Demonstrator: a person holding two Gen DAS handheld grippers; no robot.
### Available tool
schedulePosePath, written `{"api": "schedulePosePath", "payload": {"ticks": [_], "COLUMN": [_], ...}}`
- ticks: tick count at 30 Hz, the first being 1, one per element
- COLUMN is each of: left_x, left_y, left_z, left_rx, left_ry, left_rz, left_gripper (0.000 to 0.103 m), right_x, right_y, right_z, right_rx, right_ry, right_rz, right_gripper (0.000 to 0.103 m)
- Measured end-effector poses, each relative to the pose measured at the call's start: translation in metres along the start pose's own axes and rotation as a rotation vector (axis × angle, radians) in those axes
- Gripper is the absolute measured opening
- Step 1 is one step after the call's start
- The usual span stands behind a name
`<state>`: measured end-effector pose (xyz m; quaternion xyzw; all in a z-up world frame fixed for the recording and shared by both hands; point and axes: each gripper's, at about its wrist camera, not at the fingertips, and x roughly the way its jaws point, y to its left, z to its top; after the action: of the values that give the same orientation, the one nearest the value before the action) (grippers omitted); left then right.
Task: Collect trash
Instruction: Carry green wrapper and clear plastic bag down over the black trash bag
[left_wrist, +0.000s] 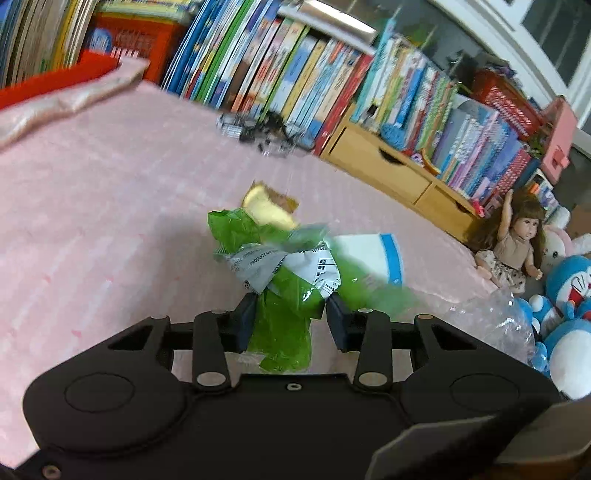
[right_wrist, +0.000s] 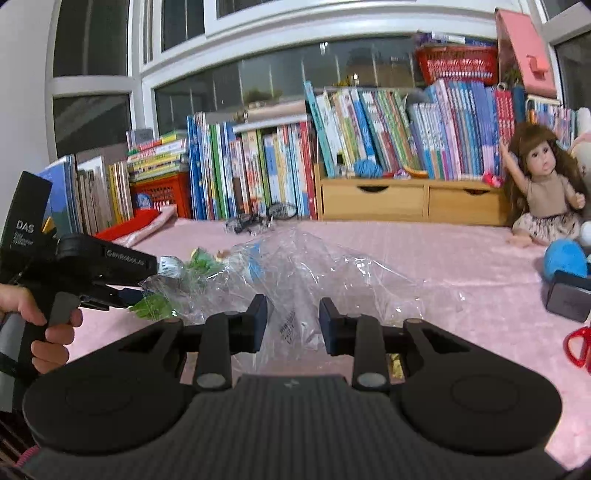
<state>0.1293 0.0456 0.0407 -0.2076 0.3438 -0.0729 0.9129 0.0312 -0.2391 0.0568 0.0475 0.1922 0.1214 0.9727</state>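
Left wrist view: the left gripper (left_wrist: 290, 317) sits at the lower middle of the frame, its two fingers pressed against the sides of a crumpled green wrapper (left_wrist: 280, 295) with a grey printed band. The wrapper hangs between the fingers above the pink cloth (left_wrist: 110, 221). Past its upper end lies a yellow piece of food (left_wrist: 269, 206), and just right of it a white cup with a blue stripe (left_wrist: 376, 258), on its side. A clear plastic bag (left_wrist: 495, 321) shows at the right edge. Books (left_wrist: 295, 74) line the top of the frame, and a doll (left_wrist: 517, 243) sits at the right.

In the right wrist view, the right gripper (right_wrist: 293, 321) is at the lower middle, its fingers closed partway on the clear plastic bag (right_wrist: 314, 280), which spreads over the pink cloth (right_wrist: 480, 258) in the centre. At the left edge a hand (right_wrist: 40, 321) holds the left gripper (right_wrist: 136, 288), clamped on the green wrapper (right_wrist: 155, 304) beside the bag's left end. Red scissors (right_wrist: 578, 345) lie at the right edge, and the doll (right_wrist: 546, 184) sits at the upper right in front of the books (right_wrist: 369, 129).
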Motion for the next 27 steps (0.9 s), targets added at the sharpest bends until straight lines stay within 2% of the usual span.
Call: {"api": "schedulePosePath", "payload": {"ticks": [5, 15, 27], "left_x": [-0.034, -0.101, -0.155], "left_y": [-0.006, -0.02, 0.001], "left_z": [-0.003, -0.046, -0.098], "left_rx": [0.013, 0.16, 0.116], "left_ry": [-0.064, -0.136, -0.047], "left_rz": [-0.008, 0.018, -0.04], "left_gripper": [0.038, 0.039, 0.039], "right_x": [-0.012, -0.032, -0.065], "right_y": [-0.001, 0.001, 0.018], "right_z": [0.006, -0.001, -0.032], "right_rx": [0.012, 0.021, 0.011], "right_ry": [-0.045, -0.048, -0.001], "right_rz": [-0.014, 0.011, 0.065], "right_gripper": [0.035, 0.035, 0.035]}}
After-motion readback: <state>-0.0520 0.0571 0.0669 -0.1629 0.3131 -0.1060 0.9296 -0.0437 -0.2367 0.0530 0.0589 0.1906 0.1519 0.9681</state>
